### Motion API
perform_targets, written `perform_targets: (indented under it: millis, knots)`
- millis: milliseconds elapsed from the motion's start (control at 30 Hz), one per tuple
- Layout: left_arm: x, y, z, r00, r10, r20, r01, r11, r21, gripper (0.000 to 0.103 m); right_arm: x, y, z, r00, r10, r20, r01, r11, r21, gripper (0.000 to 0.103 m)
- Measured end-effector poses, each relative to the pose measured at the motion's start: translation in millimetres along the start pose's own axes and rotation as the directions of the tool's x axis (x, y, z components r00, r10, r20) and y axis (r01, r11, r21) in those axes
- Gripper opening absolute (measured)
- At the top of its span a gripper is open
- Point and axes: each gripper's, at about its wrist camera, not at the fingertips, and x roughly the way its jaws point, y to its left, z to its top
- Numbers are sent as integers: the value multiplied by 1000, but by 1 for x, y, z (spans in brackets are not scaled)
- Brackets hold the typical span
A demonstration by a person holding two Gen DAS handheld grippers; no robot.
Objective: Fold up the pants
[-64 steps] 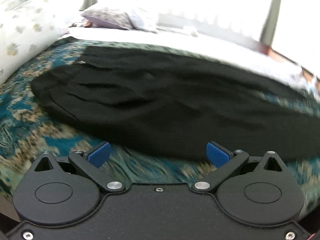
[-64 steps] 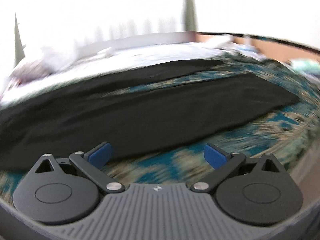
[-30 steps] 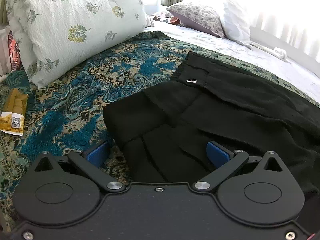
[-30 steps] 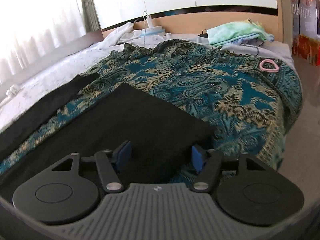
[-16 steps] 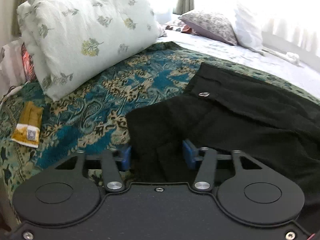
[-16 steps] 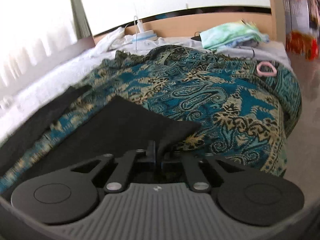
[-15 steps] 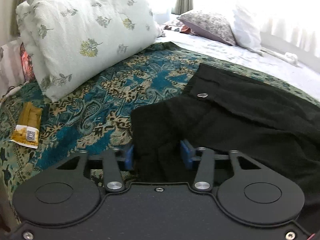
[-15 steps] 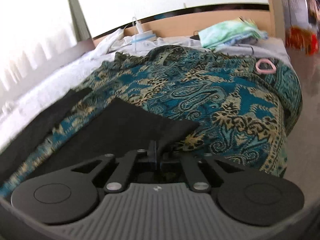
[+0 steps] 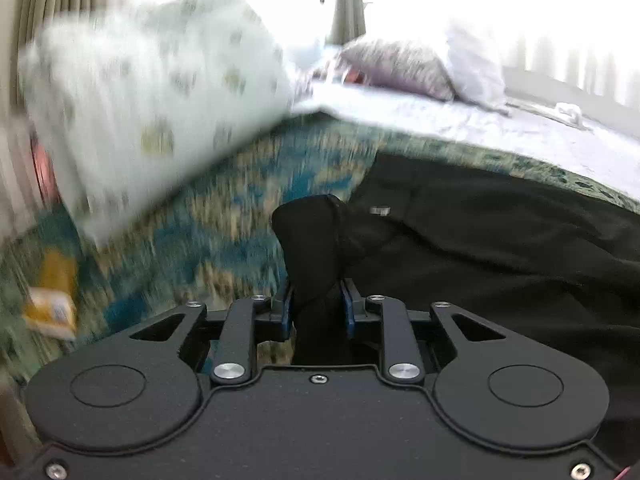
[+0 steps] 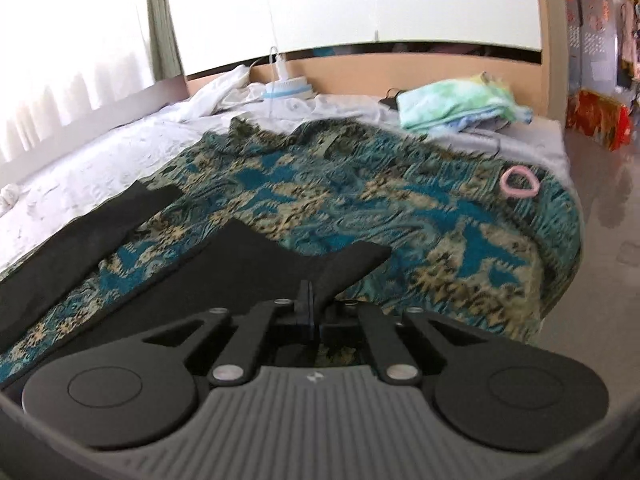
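Note:
Black pants (image 9: 500, 240) lie spread on a teal patterned bedspread (image 9: 224, 216). My left gripper (image 9: 318, 308) is shut on the near corner of the waistband, which is lifted in a bunched fold; a metal button (image 9: 379, 210) shows beyond it. In the right wrist view the near pant leg (image 10: 240, 264) ends at a hem corner, and my right gripper (image 10: 314, 304) is shut on that corner, raised slightly off the bedspread (image 10: 400, 208). The far pant leg (image 10: 92, 224) lies flat to the left.
A large floral pillow (image 9: 152, 120) stands at the left, a yellow packet (image 9: 52, 304) below it. More pillows (image 9: 400, 64) lie at the back. A folded green towel (image 10: 460, 104), a pink ring (image 10: 519, 182) and the bed edge are at the right.
Both grippers closed on the pants: the left on the waistband corner, the right on the hem corner. Both have since lifted the cloth; the left view is blurred by motion.

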Motion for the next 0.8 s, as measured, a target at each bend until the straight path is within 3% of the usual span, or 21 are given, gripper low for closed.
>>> perform_targets:
  millis: [167, 333, 633, 800]
  knots:
    - [-27, -1, 16, 998, -33, 50, 28, 996, 86, 23, -22, -1, 9, 994, -55, 90, 61, 996, -62, 5]
    - [-49, 13, 20, 997, -69, 44, 63, 991, 117, 23, -34, -8, 8, 992, -58, 113, 69, 993, -96, 5]
    - [-38, 27, -11, 997, -66, -41, 72, 987, 145, 23, -19, -34, -12, 991, -122, 61, 127, 989, -81, 5]
    - [-31, 22, -28, 998, -46, -45, 54, 981, 186, 24, -6, -38, -25, 989, -147, 28, 149, 985, -90, 5]
